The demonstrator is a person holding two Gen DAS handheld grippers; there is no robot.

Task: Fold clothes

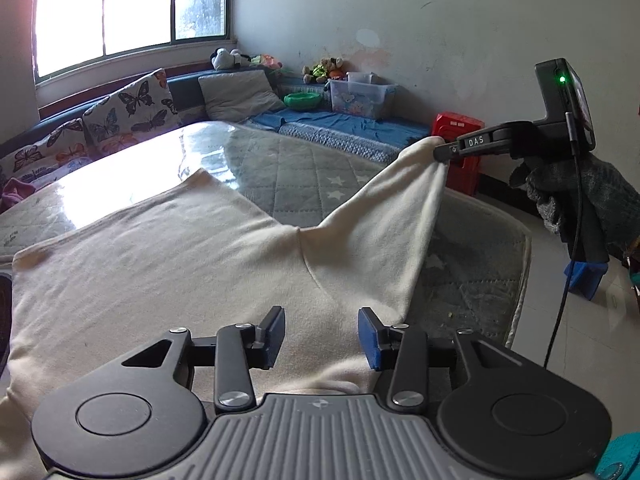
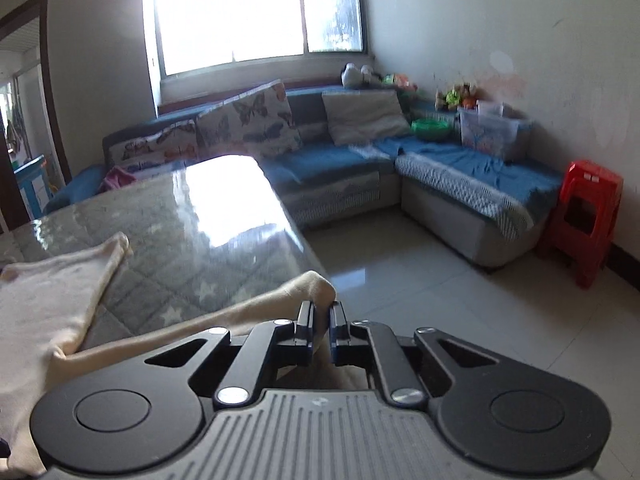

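Left wrist view showed the cream shirt [image 1: 160,264] flat on the table [image 1: 280,168]. The right gripper [image 1: 442,154] pinched its sleeve [image 1: 400,200] up (likely to fold it over). The left gripper [image 1: 322,334] hung above, fingers apart, holding nothing.

Cream cloth garment [image 1: 160,264], soft and plain, spread mostly flat over the table top, one sleeve-like corner [image 1: 424,156] lifted clear of the surface and drawn taut to the right, pinched between closed gripper fingers there.
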